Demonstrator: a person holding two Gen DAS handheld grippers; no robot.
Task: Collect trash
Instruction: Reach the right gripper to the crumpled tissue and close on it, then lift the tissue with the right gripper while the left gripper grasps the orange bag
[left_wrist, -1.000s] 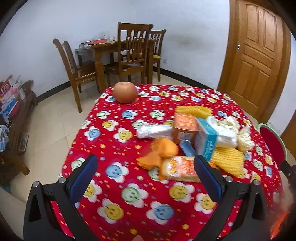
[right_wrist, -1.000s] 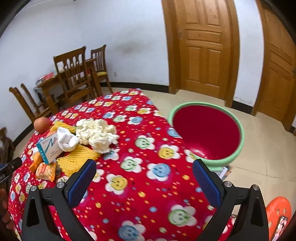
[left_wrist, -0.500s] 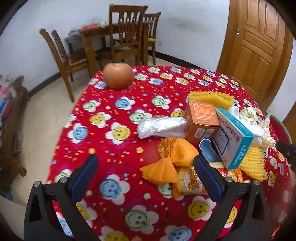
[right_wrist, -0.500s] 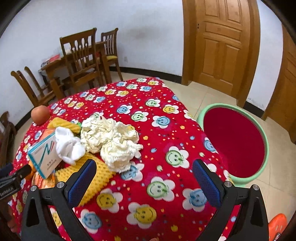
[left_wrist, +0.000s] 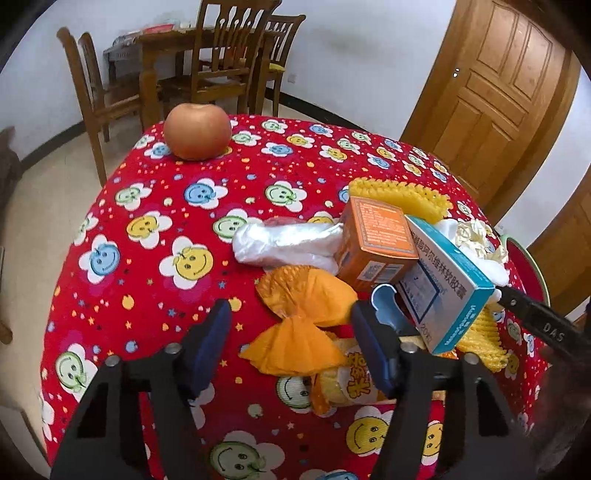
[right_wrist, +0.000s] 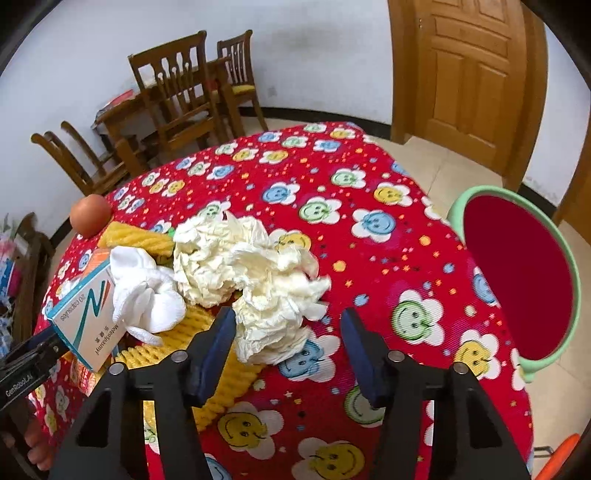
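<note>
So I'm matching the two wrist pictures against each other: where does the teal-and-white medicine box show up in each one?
Left wrist: the medicine box is right of centre, tilted, beside the orange box.
Right wrist: the same box is at the far left edge, next to white crumpled tissue.
Shared landmark: the apple on the table's far side.

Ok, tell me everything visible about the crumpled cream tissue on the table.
The crumpled tissue is a pale cream wad of thin paper, heavily creased, in two or three bunched lumps. It rests on the red smiley tablecloth at the pile's right edge, its near lump overlapping the yellow foam net and its left side against the white sock. In the left wrist view only a small piece shows behind the teal box. Neither tool touches it.
</note>
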